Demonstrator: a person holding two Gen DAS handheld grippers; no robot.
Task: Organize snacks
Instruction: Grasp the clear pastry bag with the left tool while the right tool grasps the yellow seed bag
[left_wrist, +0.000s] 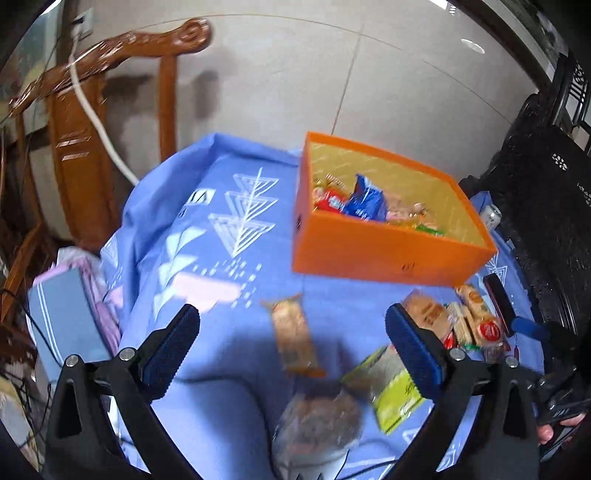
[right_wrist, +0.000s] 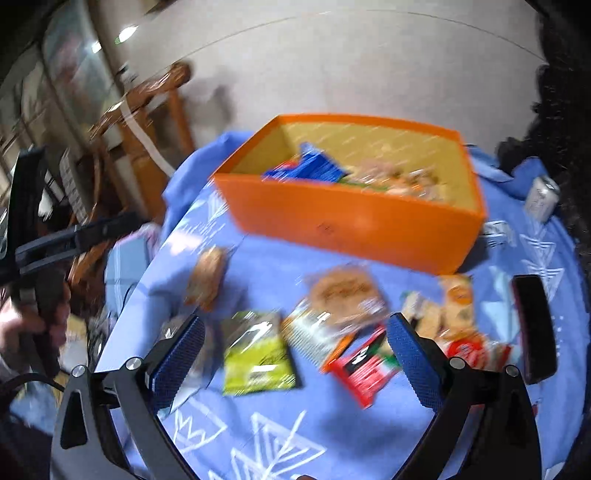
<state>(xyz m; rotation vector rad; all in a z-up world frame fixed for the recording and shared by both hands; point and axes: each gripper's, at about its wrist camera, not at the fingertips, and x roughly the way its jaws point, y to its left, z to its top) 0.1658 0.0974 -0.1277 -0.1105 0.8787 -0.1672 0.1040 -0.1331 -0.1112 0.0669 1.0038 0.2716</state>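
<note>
1. We hold the left hand-held gripper (left_wrist: 291, 343) above the surface (left_wrist: 221, 229), which is draped in a blue patterned cloth. Its jaws stand wide apart and hold nothing.
2. We hold the right hand-held gripper (right_wrist: 295, 350) over the same surface, jaws likewise spread and empty.
3. The orange box (left_wrist: 369, 251) sits at the far side of the surface. It already contains several snacks, among them a blue packet (left_wrist: 365, 201) and a red one (left_wrist: 330, 203).
4. Loose snacks lie on the cloth in front of the box: a long tan bar (left_wrist: 293, 336), a green packet (right_wrist: 258, 354), a round biscuit pack (right_wrist: 343, 295), a red packet (right_wrist: 364, 369) and a cluster of cracker packs (left_wrist: 472, 317).
5. A silver can (right_wrist: 541, 197) lies beside the box's right end.
6. A wooden chair (left_wrist: 110, 110) stands beyond the surface on the left.
7. Both views are motion-blurred; we cannot read any labels.
</note>
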